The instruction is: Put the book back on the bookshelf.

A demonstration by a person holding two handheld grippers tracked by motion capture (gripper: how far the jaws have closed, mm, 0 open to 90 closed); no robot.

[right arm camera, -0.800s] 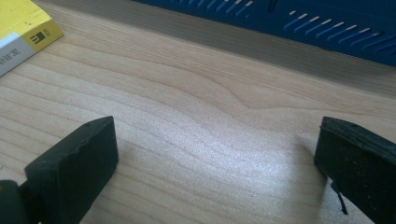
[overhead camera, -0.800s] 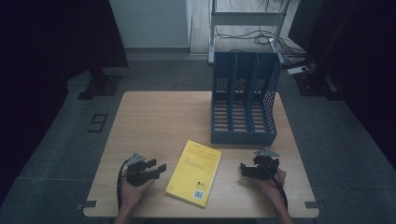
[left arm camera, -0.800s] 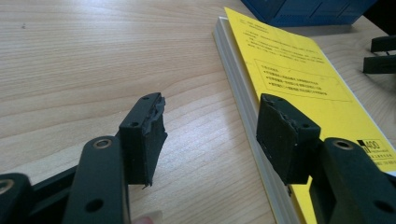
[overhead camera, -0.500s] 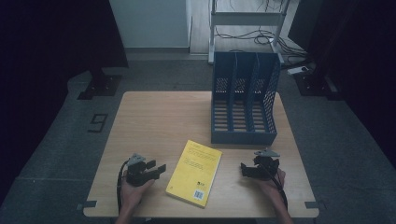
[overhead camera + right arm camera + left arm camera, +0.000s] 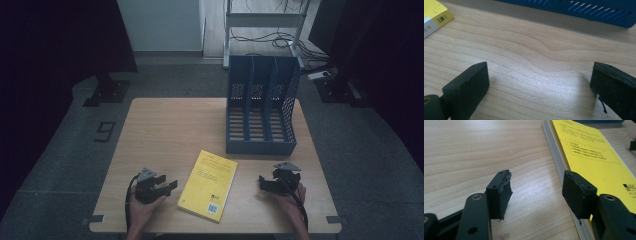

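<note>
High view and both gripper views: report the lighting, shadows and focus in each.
High view: dim, floor falling into black at the sides, table evenly lit. Left gripper view: bright, yellow book sharp, print readable, near jaws soft. Right gripper view: pale sheen on the wood mid-frame, faint shadows beside both jaws, blue file rack slightly blurred.

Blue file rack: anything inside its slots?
The blue file rack shows three slots in the high view, and the slatted floors that show hold nothing. The front lip and dividers hide the slots' lowest front corners. The yellow book lies flat on the table, outside it.
</note>
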